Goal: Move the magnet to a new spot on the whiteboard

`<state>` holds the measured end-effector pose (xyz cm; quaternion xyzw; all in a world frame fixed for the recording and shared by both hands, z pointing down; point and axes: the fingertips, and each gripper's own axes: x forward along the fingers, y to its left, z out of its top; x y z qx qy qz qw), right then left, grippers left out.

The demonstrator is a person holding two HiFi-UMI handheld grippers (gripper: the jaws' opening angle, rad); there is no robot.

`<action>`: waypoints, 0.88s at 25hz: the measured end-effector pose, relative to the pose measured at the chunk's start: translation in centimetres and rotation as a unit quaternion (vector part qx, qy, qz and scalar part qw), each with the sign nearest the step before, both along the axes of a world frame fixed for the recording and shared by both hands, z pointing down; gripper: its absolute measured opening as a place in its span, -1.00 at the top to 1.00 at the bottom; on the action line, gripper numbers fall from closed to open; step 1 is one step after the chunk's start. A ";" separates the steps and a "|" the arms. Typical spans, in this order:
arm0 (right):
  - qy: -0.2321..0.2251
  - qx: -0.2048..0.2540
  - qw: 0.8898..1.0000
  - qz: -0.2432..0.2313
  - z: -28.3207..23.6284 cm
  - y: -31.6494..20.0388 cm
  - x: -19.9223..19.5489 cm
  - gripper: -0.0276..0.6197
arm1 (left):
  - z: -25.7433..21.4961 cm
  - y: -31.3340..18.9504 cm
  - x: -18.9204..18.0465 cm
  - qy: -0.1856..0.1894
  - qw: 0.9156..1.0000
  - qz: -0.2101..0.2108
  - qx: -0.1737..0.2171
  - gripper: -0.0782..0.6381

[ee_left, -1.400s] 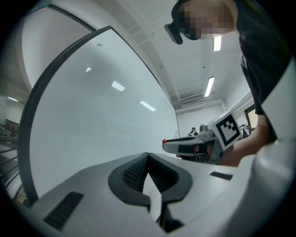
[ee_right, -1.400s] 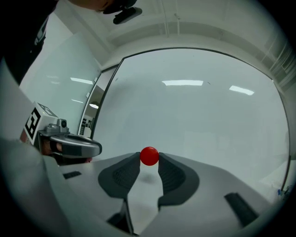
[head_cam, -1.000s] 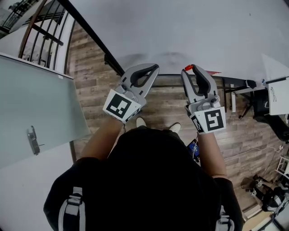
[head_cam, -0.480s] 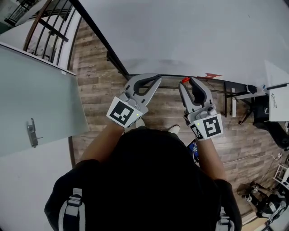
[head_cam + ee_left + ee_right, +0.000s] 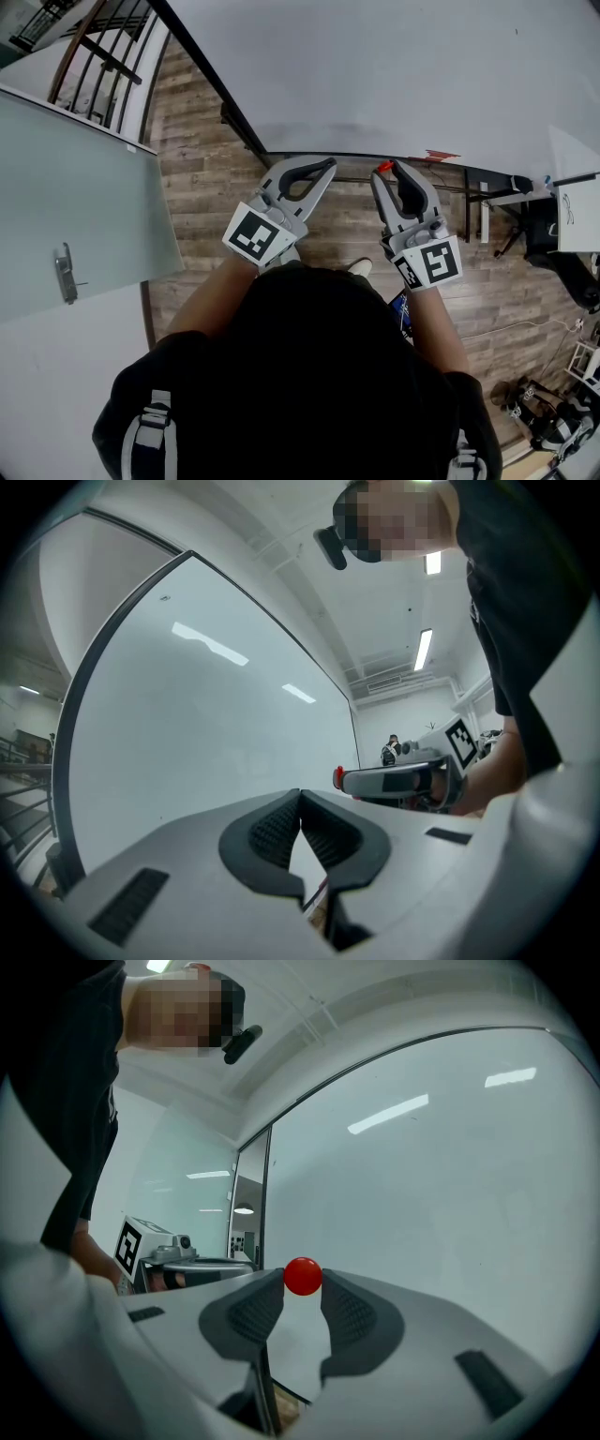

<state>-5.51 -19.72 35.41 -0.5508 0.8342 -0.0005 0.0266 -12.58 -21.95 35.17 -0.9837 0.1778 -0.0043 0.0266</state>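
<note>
- A large whiteboard fills the top of the head view. It is blank as far as the pictures show, with a dark frame along its lower edge.
- A person stands facing the whiteboard, with 1 gripper in each hand held out toward its lower edge.
- The left gripper is near the whiteboard's lower edge. In the left gripper view its 2 jaws meet at the tips with nothing between them.
- The right gripper is beside the left gripper, near the same lower edge. Its 2 jaws are clamped on the magnet.
- The magnet is a small red ball pinched at the very tips of the right gripper's jaws, with the whiteboard behind it. In the head view it shows as a red dot just below the whiteboard's lower frame. It looks clear of the surface, though contact cannot be ruled out.
- Progress, as a judgement: the magnet is in the grip and seems lifted off the whiteboard. Setting it on a new spot on the whiteboard and letting go are not yet done.
</note>
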 end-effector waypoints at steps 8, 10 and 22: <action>0.003 0.000 1.000 0.002 0.1 0.2 0.1 0.55 | 0.1 0.1 0.2 -0.002 1.000 0.005 -0.001 0.77; 0.004 0.001 1.000 0.006 0.0 0.2 0.4 0.55 | 0.2 0.1 0.4 -0.004 1.000 0.008 0.001 0.77; 0.021 0.013 0.996 0.088 -1.0 2.2 9.4 0.55 | -1.1 0.8 6.6 0.005 0.999 0.043 0.015 0.77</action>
